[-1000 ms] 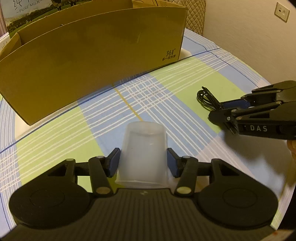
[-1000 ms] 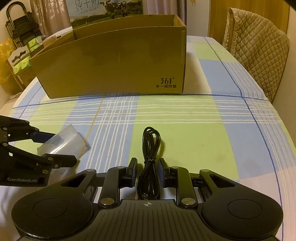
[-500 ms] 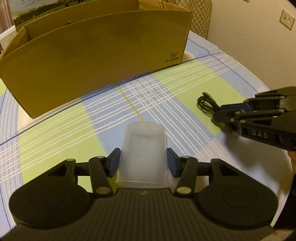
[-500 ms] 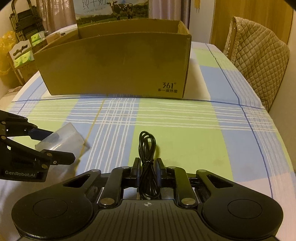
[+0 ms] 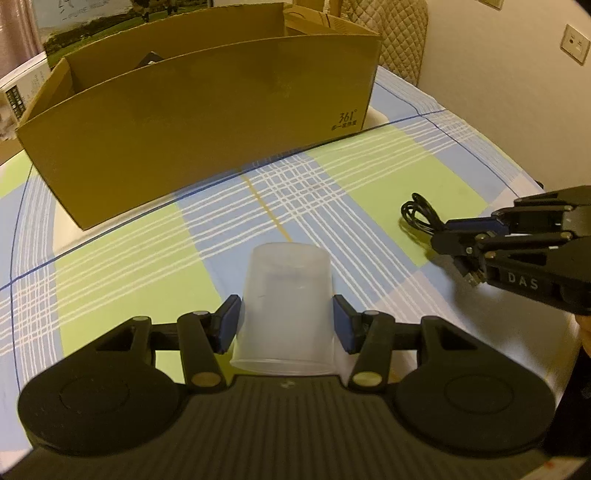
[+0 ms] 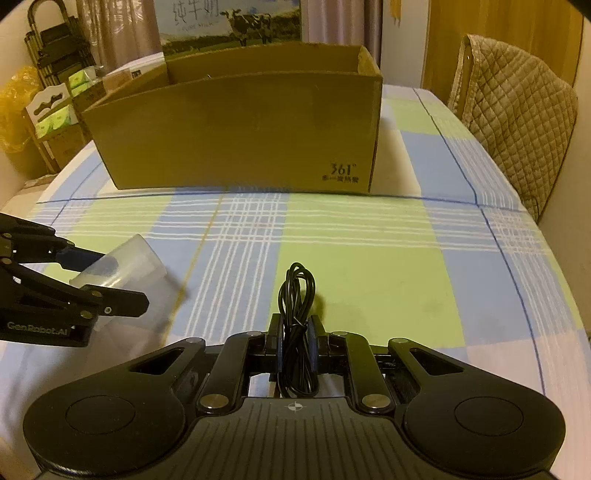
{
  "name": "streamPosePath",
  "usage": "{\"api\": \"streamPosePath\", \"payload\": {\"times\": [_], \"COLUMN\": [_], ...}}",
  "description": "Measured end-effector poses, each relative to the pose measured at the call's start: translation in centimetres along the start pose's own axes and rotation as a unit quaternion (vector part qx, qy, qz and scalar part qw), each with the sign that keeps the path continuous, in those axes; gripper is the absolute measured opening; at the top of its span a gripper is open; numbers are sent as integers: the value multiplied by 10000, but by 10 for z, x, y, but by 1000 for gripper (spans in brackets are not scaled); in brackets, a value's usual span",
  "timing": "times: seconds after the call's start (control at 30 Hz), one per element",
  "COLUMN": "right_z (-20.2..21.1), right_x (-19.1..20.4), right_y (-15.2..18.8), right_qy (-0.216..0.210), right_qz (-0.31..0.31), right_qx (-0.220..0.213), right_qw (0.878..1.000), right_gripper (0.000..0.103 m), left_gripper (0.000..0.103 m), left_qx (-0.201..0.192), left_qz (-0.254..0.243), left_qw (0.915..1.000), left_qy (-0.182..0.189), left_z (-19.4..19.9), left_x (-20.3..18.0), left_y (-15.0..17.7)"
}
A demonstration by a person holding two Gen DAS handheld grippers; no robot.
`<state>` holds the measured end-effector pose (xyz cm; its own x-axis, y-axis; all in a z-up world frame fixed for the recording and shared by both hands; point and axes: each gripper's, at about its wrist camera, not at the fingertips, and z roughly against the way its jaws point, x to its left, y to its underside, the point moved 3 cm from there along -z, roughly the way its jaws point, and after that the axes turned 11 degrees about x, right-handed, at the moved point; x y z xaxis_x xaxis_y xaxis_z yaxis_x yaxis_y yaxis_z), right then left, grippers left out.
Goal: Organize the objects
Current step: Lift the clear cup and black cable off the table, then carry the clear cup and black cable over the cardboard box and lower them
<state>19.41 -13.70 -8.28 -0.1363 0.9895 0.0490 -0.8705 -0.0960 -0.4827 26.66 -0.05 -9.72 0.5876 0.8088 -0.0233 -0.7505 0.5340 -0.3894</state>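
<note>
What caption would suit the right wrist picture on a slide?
Right tool shut on a black cable, facing a cardboard box; left tool holds a plastic cup.

Home dining room: checked cloth [image 6: 369,258] on worktop, quilted chair cover [image 6: 517,122] beside it, curtains [image 6: 110,29] and milk carton [image 6: 229,22] behind cardboard box [image 6: 240,129].

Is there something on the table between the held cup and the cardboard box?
Nothing visible. Only bare checked tablecloth lies between the translucent plastic cup in the left gripper and the cardboard box. The box's near wall must still be cleared.
</note>
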Motion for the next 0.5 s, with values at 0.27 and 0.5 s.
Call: {"api": "streamPosePath", "payload": {"times": [0.27,0.5], "right_z": [20,45], "right_x": [7,15], "right_y": [-9,-25], "right_qy": [-51,-105], "right_qz": [46,132], "right_qx": [-141,-328], "right_qw": [9999,9993], "right_gripper": [10,10], "left_gripper": [48,48], "left_qx": [-51,-179], "left_qz": [211,339], "left_qw": [9997,9990], "left_qy": [-147,-234], "left_z": [18,46], "left_x": [3,4], "left_y": [-2,-9]}}
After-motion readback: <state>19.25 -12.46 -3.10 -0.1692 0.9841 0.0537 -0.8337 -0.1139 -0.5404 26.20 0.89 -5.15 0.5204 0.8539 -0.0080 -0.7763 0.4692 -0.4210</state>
